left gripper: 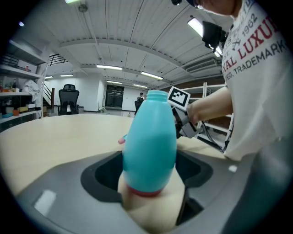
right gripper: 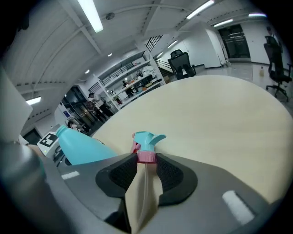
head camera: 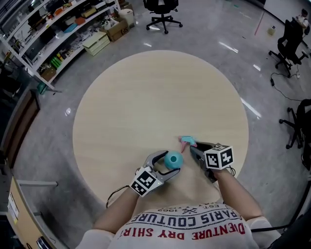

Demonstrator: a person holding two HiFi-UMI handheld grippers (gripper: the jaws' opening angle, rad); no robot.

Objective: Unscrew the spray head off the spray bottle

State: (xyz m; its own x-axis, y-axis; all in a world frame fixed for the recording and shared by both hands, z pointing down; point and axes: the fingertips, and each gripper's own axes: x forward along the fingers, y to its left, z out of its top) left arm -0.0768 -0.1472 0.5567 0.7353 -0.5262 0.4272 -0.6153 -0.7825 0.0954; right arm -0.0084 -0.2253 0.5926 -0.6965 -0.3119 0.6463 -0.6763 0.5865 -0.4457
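Observation:
My left gripper (head camera: pixel 165 165) is shut on a teal spray bottle (head camera: pixel 173 159), which stands upright between its jaws. In the left gripper view the bottle (left gripper: pixel 150 146) has a bare open neck and a red band near its base, held by my left gripper (left gripper: pixel 150 176). The spray head (head camera: pixel 187 141), teal with a pink collar and a pink trigger, is off the bottle. My right gripper (head camera: pixel 193 149) is shut on it just right of the bottle. In the right gripper view the pads of my right gripper (right gripper: pixel 146 161) press on the pink collar of the spray head (right gripper: pixel 147 139), and its thin tube hangs down between the jaws.
Both grippers work at the near edge of a round beige table (head camera: pixel 155 97). Office chairs (head camera: pixel 163 14) stand on the grey floor behind it and at the right (head camera: pixel 291 39). Shelves (head camera: pixel 58 29) with cardboard boxes (head camera: pixel 118 28) line the far left.

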